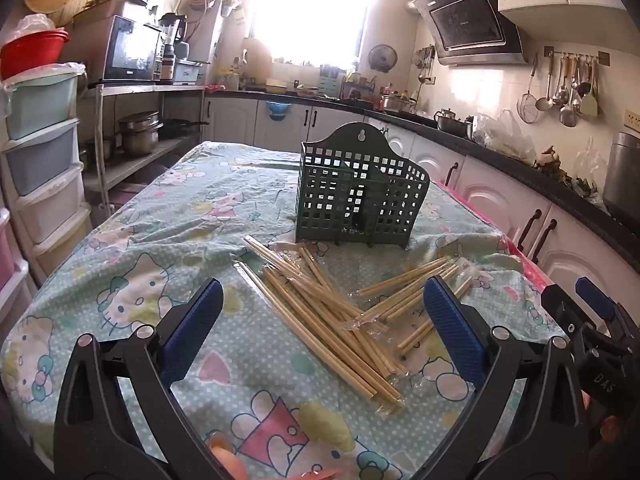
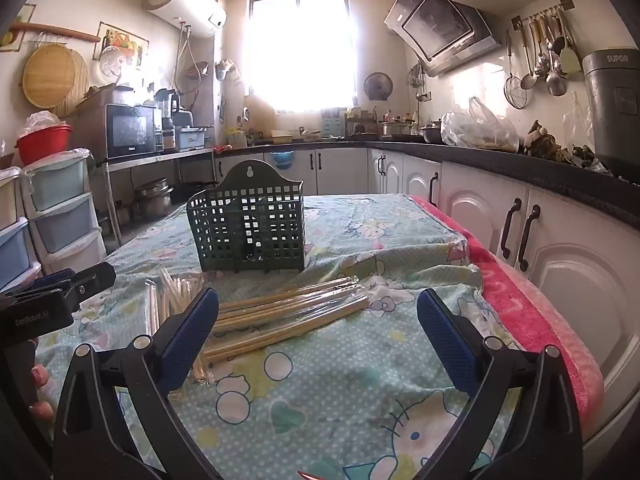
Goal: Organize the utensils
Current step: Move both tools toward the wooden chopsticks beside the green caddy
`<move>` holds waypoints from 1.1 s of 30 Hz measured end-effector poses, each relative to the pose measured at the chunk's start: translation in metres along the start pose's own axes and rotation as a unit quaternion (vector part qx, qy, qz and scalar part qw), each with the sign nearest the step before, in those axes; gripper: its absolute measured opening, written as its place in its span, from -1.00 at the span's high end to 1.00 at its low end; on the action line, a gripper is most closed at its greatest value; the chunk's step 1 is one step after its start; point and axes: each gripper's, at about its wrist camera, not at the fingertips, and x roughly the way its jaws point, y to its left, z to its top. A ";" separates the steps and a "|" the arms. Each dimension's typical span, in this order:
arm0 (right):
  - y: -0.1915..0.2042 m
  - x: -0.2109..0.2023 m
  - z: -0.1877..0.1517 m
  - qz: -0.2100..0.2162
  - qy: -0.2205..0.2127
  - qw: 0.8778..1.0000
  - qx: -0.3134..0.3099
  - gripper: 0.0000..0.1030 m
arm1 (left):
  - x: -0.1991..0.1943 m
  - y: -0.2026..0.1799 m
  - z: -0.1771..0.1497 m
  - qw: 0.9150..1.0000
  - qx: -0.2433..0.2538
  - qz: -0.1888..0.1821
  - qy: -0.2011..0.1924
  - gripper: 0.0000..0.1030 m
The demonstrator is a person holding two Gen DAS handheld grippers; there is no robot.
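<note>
Several bamboo chopsticks (image 1: pixel 328 312), some in clear wrappers, lie loose on the cartoon-print tablecloth (image 1: pixel 160 240). A dark green perforated utensil holder (image 1: pixel 360 196) stands upright just behind them. My left gripper (image 1: pixel 324 308) is open and empty, hovering over the near end of the pile. The right wrist view shows the chopsticks (image 2: pixel 280 316), the holder (image 2: pixel 248 228) and my right gripper (image 2: pixel 318 312), open and empty, with the pile at its left finger. The right gripper also appears at the right edge of the left wrist view (image 1: pixel 592 320).
A pink towel (image 2: pixel 532 312) lines the table's right edge beside white cabinets (image 2: pixel 560 248). Plastic drawer units (image 1: pixel 44 168) stand to the left. A dark counter (image 2: pixel 500 160) with pots and bags runs along the right and back.
</note>
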 end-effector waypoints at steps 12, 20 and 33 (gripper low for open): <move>0.000 0.001 0.000 0.000 0.002 1.000 0.000 -0.88 | 0.000 0.000 0.000 1.000 0.002 0.002 -0.001 -0.80; 0.001 0.000 -0.001 0.000 0.001 1.000 0.000 -0.88 | 0.000 0.001 -0.001 1.000 0.002 0.003 -0.002 -0.80; 0.000 -0.001 -0.002 0.000 -0.002 1.000 0.000 -0.88 | -0.002 0.000 0.000 1.000 0.001 0.001 -0.005 -0.80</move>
